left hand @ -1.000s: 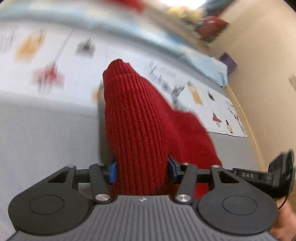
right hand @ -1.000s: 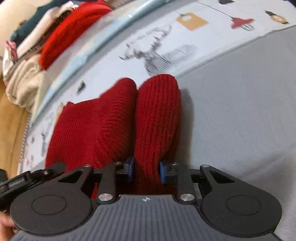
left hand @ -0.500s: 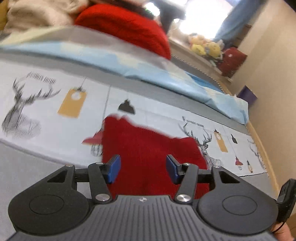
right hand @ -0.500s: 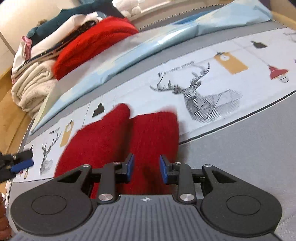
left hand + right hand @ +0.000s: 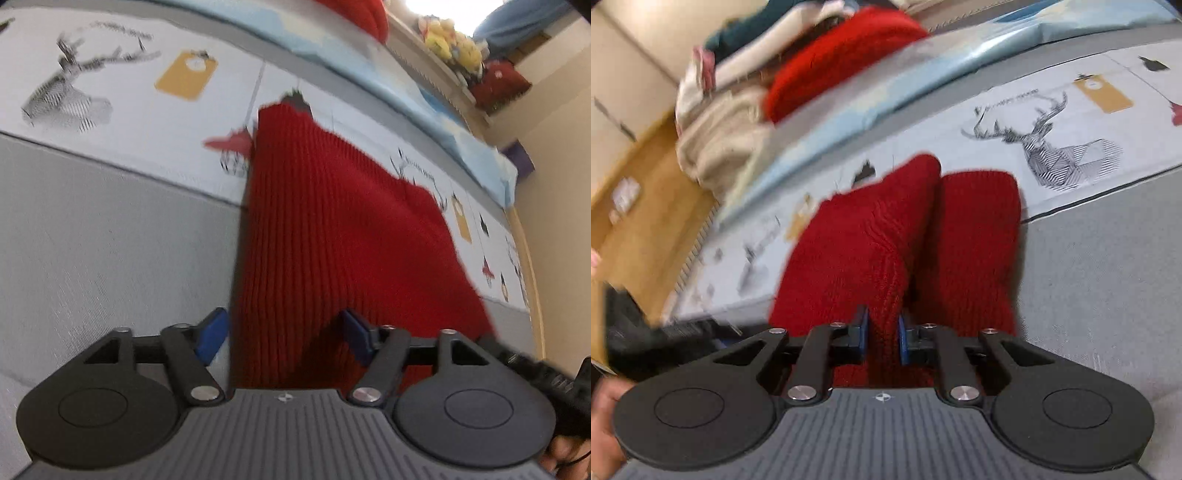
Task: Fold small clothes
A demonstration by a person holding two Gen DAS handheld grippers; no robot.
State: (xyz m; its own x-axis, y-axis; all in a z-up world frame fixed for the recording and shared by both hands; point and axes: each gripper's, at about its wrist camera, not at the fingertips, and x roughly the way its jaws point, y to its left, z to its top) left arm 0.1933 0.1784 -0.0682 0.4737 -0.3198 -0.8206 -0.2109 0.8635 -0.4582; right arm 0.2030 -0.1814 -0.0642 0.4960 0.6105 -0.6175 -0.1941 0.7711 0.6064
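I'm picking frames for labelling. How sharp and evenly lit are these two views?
Left wrist view: motion-smeared, the red knit soft-edged, a blown-out light at the top, straight edges bowed by the fisheye. Right wrist view: the clothes pile and floor badly blurred, the deer print fairly crisp, lighting even.

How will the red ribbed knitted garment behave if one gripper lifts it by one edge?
The red ribbed knitted garment will probably droop: it already bunches into soft folds. The thick knit looks unlikely to slip from the closing right gripper, whose pads pinch one fold.
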